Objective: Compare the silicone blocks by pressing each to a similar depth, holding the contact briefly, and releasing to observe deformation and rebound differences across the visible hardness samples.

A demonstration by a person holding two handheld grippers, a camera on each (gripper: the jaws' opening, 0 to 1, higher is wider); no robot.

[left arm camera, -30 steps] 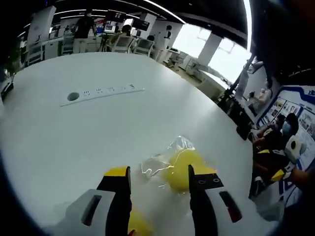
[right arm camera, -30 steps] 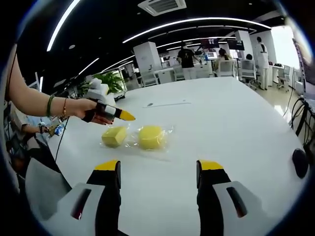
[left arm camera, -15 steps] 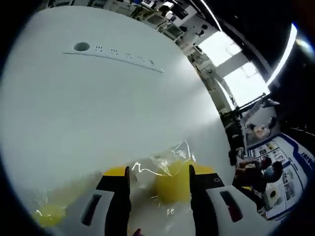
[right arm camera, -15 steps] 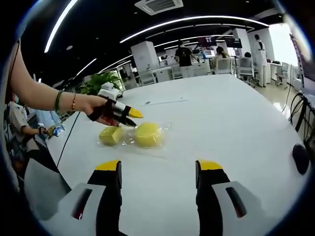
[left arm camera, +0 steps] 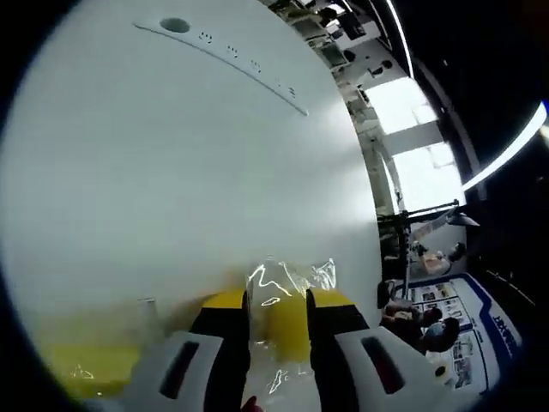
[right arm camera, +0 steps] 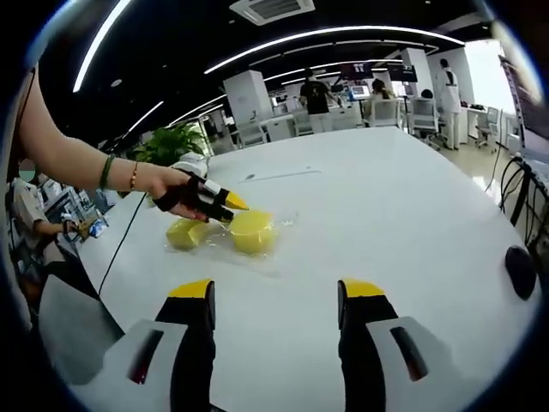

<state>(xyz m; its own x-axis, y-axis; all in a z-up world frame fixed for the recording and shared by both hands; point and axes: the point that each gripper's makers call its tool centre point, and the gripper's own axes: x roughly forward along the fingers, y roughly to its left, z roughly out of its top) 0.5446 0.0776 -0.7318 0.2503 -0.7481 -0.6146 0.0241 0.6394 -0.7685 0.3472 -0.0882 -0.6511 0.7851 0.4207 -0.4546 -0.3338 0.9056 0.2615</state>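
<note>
Broadly, the white table [right arm camera: 412,215] carries two yellow silicone blocks in clear wrap, lying side by side left to right in the right gripper view. The round block [right arm camera: 250,232] sits at about 11 o'clock from the right gripper [right arm camera: 276,293], well apart, with the squarer block [right arm camera: 189,233] just beyond it at 10 o'clock. The left gripper [right arm camera: 226,206] is far nearer, its yellow tips at the round block's top edge. Its own view shows the jaws narrowed, with the round block [left arm camera: 290,324] between them; actual clamping cannot be told. The right gripper's jaws stand wide apart, holding nothing.
</note>
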